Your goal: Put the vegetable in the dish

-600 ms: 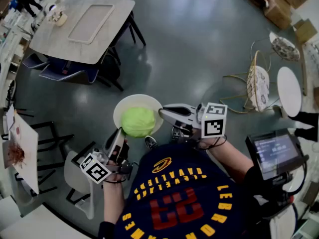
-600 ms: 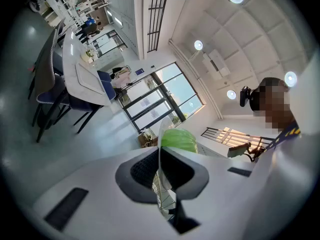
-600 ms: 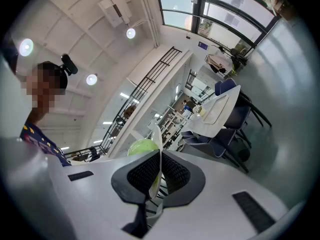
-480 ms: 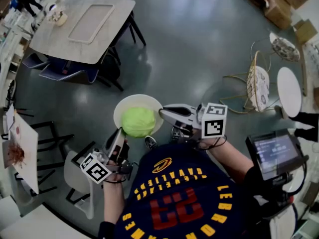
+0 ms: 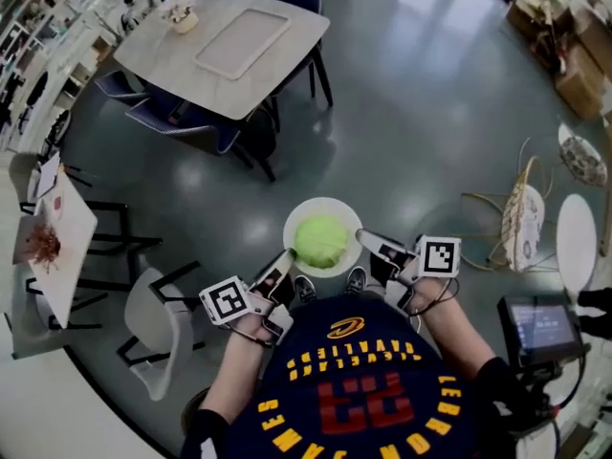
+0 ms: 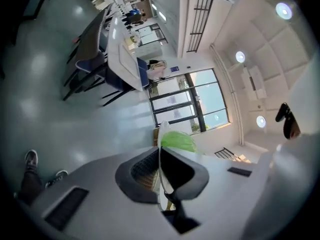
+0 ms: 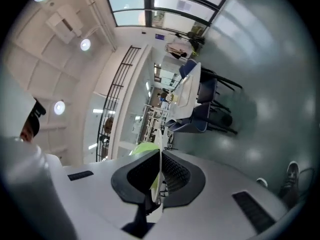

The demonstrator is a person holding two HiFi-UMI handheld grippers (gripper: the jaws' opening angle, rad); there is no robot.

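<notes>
Round green cabbage (image 5: pixel 320 241) lies in the white dish (image 5: pixel 330 204); your left gripper (image 5: pixel 283 268) and right gripper (image 5: pixel 371 247) clamp its rim, so carry it level.

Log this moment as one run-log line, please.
left hand-held gripper: shut on dish rim | right hand-held gripper: shut on dish rim | vegetable: in dish | dish: held in air

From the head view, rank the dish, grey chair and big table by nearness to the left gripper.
1. dish, its rim clamped by the left gripper.
2. grey chair, to the person's left.
3. big table, far ahead, upper left.
</notes>
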